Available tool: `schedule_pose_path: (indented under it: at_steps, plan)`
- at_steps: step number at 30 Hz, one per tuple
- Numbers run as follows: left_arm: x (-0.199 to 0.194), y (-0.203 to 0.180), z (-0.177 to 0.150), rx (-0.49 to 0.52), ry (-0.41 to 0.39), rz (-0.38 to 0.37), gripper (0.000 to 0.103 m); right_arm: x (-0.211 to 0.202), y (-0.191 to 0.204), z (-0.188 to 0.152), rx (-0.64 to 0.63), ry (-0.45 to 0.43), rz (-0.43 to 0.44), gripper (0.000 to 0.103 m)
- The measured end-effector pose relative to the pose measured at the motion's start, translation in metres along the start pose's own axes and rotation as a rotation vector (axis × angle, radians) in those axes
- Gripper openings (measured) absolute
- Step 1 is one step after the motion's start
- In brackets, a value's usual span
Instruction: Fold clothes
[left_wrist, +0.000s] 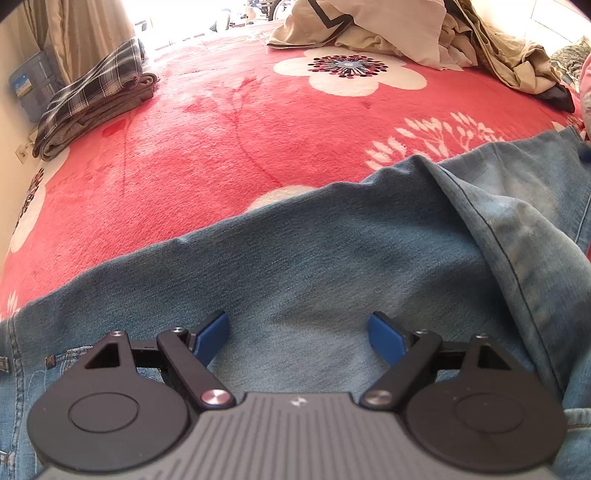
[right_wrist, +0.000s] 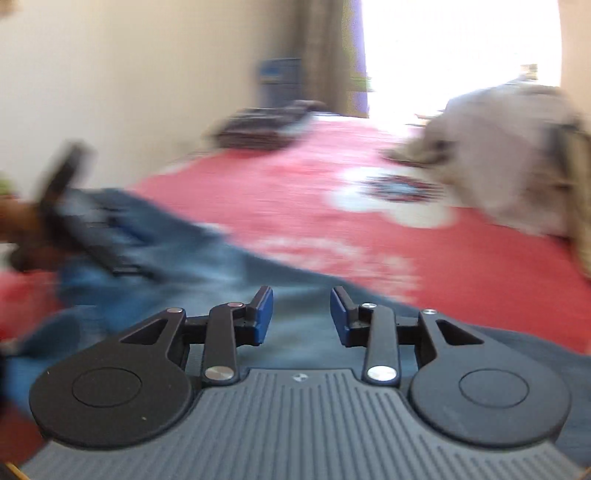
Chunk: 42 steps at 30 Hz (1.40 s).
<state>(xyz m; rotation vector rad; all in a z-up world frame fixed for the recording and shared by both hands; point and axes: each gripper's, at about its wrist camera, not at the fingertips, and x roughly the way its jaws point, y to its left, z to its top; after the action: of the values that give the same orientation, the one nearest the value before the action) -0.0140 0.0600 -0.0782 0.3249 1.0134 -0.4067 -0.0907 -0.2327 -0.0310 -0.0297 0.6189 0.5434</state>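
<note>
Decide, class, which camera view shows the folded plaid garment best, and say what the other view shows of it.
The left wrist view: the plaid garment lies sharp at the far left edge of the red blanket, checks and folds plain, on grey fabric. The right wrist view shows it only as a dark motion-blurred smear by the wall.

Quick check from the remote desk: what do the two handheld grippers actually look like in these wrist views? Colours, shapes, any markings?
Both look alike. The left gripper and right gripper each have a grey ribbed body with a small round emblem, two black round discs, black link arms with silver screws, and blue pads on the fingers. No cables show, and no sleeve can be made out.
</note>
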Motion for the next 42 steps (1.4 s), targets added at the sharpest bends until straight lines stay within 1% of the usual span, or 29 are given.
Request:
schedule_pose_path:
  at_steps: [4,7,8,9,10,13,15,16,18,20,22,23,24,26,27,29,31,33,35,38,42]
  plan:
    - [0.000,0.001,-0.001,0.000,-0.004,-0.002,0.085,0.006,0.036,-0.003,0.040,0.054,0.253,0.034]
    - [-0.001,0.001,-0.001,0.000,-0.007,-0.003,0.085,0.004,0.058,-0.009,0.067,0.106,0.384,0.035]
    - [-0.001,0.001,-0.001,0.001,-0.008,-0.004,0.085,0.002,0.063,-0.012,0.077,0.126,0.422,0.037]
    - [-0.001,0.001,-0.001,0.001,-0.010,-0.005,0.085,0.002,0.067,-0.015,0.085,0.148,0.452,0.042]
    - [-0.001,0.001,-0.001,0.002,-0.010,-0.006,0.085,0.004,0.072,-0.017,0.088,0.172,0.477,0.043]
    - [-0.001,0.001,-0.002,0.003,-0.012,-0.007,0.085,0.011,0.084,-0.024,0.081,0.251,0.523,0.044]
    - [-0.001,0.002,-0.002,0.003,-0.013,-0.008,0.085,0.019,0.093,-0.028,0.069,0.294,0.535,0.045]
    - [-0.001,0.002,-0.002,0.003,-0.013,-0.008,0.085,0.023,0.097,-0.030,0.060,0.313,0.536,0.046]
    - [-0.001,0.002,-0.002,0.004,-0.014,-0.007,0.085,0.029,0.105,-0.037,0.025,0.332,0.512,0.047]
    - [-0.001,0.002,-0.002,0.004,-0.014,-0.006,0.085,0.038,0.108,-0.042,0.034,0.351,0.497,0.047]
    - [-0.001,0.002,-0.002,0.004,-0.013,-0.006,0.085,0.042,0.109,-0.044,0.054,0.353,0.495,0.038]
    - [-0.001,0.002,-0.002,0.005,-0.013,-0.006,0.085,0.042,0.110,-0.044,0.048,0.348,0.494,0.030]
    - [-0.001,0.001,-0.002,0.005,-0.014,-0.006,0.085,0.038,0.110,-0.042,0.042,0.331,0.489,0.019]
    - [-0.001,0.002,-0.001,0.005,-0.014,-0.006,0.085,0.030,0.108,-0.040,0.030,0.298,0.480,0.012]
    - [-0.001,0.002,-0.001,0.005,-0.013,-0.006,0.085,0.025,0.106,-0.038,0.030,0.278,0.474,0.011]
    - [-0.001,0.002,-0.002,0.006,-0.014,-0.007,0.085,0.009,0.091,-0.029,0.067,0.208,0.436,0.010]
    - [-0.001,0.002,-0.002,0.006,-0.014,-0.007,0.085,-0.011,0.069,-0.015,0.130,0.132,0.386,0.010]
    - [-0.001,0.002,-0.002,0.005,-0.014,-0.006,0.085,-0.036,0.040,-0.002,0.178,0.045,0.294,0.010]
    - [-0.001,0.002,-0.002,0.006,-0.014,-0.007,0.085,-0.064,0.010,0.011,0.218,-0.041,0.187,0.010]
    - [-0.001,0.002,-0.002,0.006,-0.015,-0.007,0.085,-0.110,-0.040,0.024,0.270,-0.173,-0.008,0.010]
    - [-0.001,0.003,-0.002,0.007,-0.015,-0.008,0.085,-0.159,-0.096,0.028,0.327,-0.311,-0.305,0.010]
